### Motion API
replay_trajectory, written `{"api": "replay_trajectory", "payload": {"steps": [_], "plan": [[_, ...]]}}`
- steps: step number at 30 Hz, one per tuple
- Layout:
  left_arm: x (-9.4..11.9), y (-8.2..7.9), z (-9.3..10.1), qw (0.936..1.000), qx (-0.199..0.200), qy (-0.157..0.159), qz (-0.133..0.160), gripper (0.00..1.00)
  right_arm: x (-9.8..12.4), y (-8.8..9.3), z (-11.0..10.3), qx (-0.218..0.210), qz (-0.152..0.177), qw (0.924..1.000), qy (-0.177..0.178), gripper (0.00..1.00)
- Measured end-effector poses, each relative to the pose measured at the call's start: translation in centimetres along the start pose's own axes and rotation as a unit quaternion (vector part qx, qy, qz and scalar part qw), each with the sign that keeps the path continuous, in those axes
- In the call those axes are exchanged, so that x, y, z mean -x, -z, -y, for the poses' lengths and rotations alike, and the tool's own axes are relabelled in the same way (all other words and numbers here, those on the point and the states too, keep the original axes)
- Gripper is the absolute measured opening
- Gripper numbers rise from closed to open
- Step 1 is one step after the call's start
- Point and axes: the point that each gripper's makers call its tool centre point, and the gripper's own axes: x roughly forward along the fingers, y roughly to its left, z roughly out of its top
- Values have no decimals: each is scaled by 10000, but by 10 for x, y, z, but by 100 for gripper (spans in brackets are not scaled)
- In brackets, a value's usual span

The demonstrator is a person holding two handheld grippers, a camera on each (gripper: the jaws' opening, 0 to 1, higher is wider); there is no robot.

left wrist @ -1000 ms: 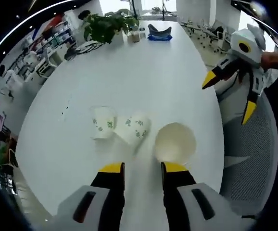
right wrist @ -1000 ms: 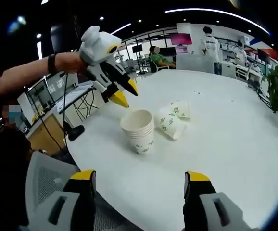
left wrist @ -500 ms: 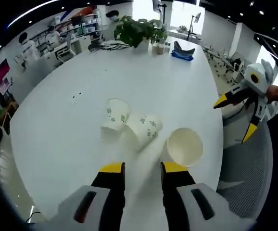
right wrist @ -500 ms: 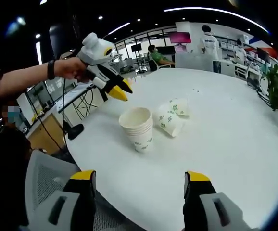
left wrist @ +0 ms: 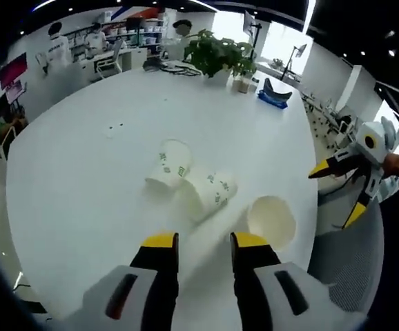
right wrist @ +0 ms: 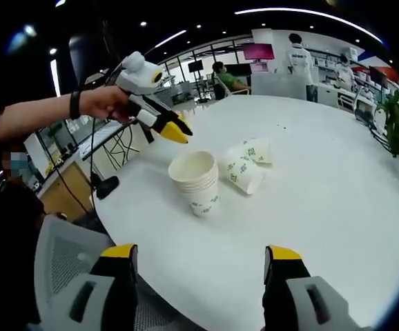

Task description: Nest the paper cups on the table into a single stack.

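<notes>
Taking the upright stack of cups (right wrist: 197,185) as the landmark: in the right gripper view, the right gripper (right wrist: 199,265) sat nearest the camera, its two yellow-tipped jaws spread wide apart with nothing between them, hanging over the near edge of the white table (right wrist: 324,227), short of the stack. The stack stood mouth-up on the table, several rims showing one inside another. Just beyond and to the right of it lay two loose cups on their sides, the nearer cup (right wrist: 239,174) close beside the stack and the farther cup (right wrist: 257,150) touching it behind. Up and to the left of the stack, the left gripper (right wrist: 172,129) hung in the air in a person's hand (right wrist: 103,103), its jaws nearly together and empty, tips pointing toward the stack.

In the left gripper view, the left gripper (left wrist: 204,241) showed its jaws a narrow gap apart, holding nothing, above the table (left wrist: 75,193). The stack (left wrist: 271,219) appeared from above as an open round mouth just right of the jaw tips. Left of the stack lay one tipped cup (left wrist: 210,196), and beyond that the second one (left wrist: 169,165). Right of the stack, past the table edge, the right gripper (left wrist: 337,193) hung with jaws wide. Far beyond the stack, at the table's far end, stood a potted plant (left wrist: 219,54) and a blue object (left wrist: 273,96).
</notes>
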Motion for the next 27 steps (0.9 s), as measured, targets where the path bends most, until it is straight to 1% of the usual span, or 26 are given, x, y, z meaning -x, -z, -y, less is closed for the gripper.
{"api": "replay_trajectory", "payload": {"steps": [3, 8, 12, 13, 14, 16, 18, 19, 21, 22, 23, 25, 27], "plan": [[-6, 0, 2, 9999, 89, 55, 4, 29, -5, -1, 1, 6, -14, 10000, -3, 75], [-21, -6, -5, 9989, 402, 173, 156, 30, -8, -3, 5, 15, -31, 10000, -21, 75], [-23, -11, 4, 9973, 623, 304, 240, 31, -13, -1, 8, 3, -45, 10000, -32, 75], [-24, -11, 5, 9972, 639, 315, 242, 31, -11, -3, 7, -3, -58, 10000, -32, 75], [-31, -14, 5, 9963, 715, 401, 244, 32, -9, -3, 7, -13, -79, 10000, -29, 75], [-41, -15, 4, 9948, 826, 533, 269, 34, -12, 0, 8, -11, -97, 10000, -15, 75], [-42, -14, 5, 9939, 920, 554, 266, 35, -9, -1, 7, -45, -96, 9999, -18, 75], [-50, -13, 1, 9934, 967, 566, 266, 34, -11, 1, 8, -53, -108, 9999, -11, 75], [-58, -12, -3, 9922, 1054, 604, 268, 34, -8, 3, 11, -71, -137, 9999, 6, 75], [-54, -17, 1, 9916, 1099, 621, 284, 34, -8, 3, 12, -75, -142, 9999, 11, 75], [-56, -19, 3, 9906, 1156, 655, 309, 33, -5, 3, 11, -95, -153, 9998, 30, 75], [-61, -19, 2, 9894, 1232, 694, 324, 33, -8, 5, 17, -121, -158, 9998, 52, 75], [-66, -18, 1, 9889, 1271, 701, 324, 32, -7, 7, 16, -151, -155, 9997, 78, 75]]}}
